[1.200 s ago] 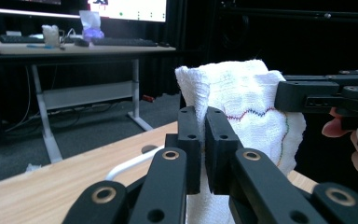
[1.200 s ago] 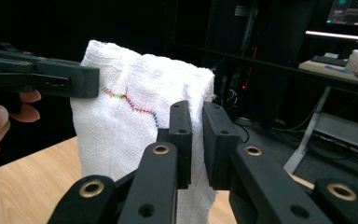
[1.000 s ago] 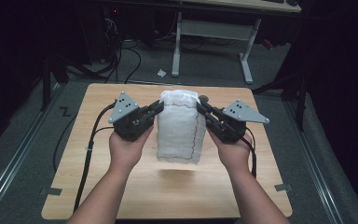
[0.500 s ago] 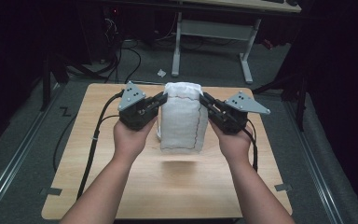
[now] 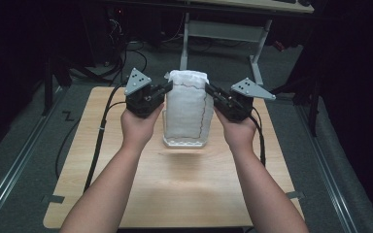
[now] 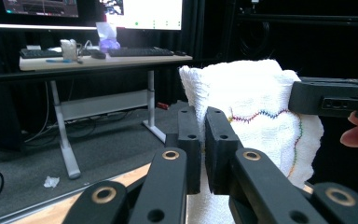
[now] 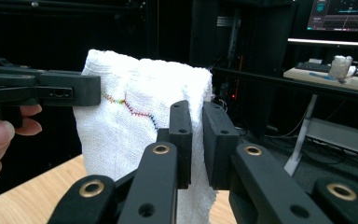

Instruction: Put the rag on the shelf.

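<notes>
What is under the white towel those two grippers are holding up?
Under the white towel is the bare wooden table, carrying its shadow. The towel hangs clear of the table. Anything inside its folds is hidden.

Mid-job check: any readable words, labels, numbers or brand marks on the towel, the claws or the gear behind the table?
Nothing can be read.
White towel: a multicoloured zigzag stitch line, no lettering.
Left claw and right claw: plain black, no markings legible.
Monitor on the far desk: bright screen, content too blurred to read.
Second monitor: graphics and tiny text, too small to read.
</notes>
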`<action>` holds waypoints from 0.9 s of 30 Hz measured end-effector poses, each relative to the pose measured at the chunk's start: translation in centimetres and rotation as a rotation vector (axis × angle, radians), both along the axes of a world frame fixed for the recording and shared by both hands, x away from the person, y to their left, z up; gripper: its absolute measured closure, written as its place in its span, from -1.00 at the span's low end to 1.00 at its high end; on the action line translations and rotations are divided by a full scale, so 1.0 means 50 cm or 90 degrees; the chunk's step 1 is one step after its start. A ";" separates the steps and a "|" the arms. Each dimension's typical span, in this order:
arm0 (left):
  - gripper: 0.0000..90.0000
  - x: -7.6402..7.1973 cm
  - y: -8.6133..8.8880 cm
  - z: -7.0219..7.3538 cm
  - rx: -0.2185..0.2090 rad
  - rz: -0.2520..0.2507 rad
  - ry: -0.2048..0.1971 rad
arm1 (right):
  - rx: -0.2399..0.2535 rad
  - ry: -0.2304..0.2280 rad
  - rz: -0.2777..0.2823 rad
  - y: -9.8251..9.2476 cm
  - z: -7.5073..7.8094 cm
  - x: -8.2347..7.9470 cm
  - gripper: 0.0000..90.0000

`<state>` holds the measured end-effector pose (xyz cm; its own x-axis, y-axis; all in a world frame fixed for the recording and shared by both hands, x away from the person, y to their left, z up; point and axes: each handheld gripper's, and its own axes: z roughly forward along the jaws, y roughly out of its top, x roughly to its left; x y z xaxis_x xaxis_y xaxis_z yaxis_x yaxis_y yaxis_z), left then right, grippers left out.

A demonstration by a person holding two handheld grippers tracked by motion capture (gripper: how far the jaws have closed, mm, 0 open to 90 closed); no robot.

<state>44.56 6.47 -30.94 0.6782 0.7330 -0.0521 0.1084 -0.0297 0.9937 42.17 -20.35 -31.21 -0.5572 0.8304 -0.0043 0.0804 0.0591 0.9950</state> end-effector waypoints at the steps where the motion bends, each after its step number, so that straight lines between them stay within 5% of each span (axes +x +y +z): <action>1: 0.91 0.005 -0.001 0.003 0.001 0.001 -0.001 | 0.004 0.000 0.000 -0.001 0.002 0.004 0.85; 10: 0.91 0.040 -0.007 0.025 0.011 0.006 -0.015 | 0.002 -0.007 -0.001 -0.006 0.024 0.034 0.85; 16: 0.91 0.077 -0.011 0.019 0.016 0.021 -0.015 | 0.011 0.022 0.000 -0.007 0.025 0.077 0.85; 19: 0.91 0.095 -0.014 0.010 0.018 0.026 -0.005 | 0.026 0.041 0.007 -0.011 0.022 0.101 0.85; 27: 0.91 0.147 -0.017 -0.021 0.012 0.038 0.045 | -0.009 0.064 -0.006 -0.006 0.001 0.158 0.85</action>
<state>51.93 5.63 -32.01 0.6286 0.7732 -0.0843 0.1799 -0.0390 0.9829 50.06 -20.63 -31.18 -0.5481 0.8355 0.0388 0.1803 0.0727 0.9809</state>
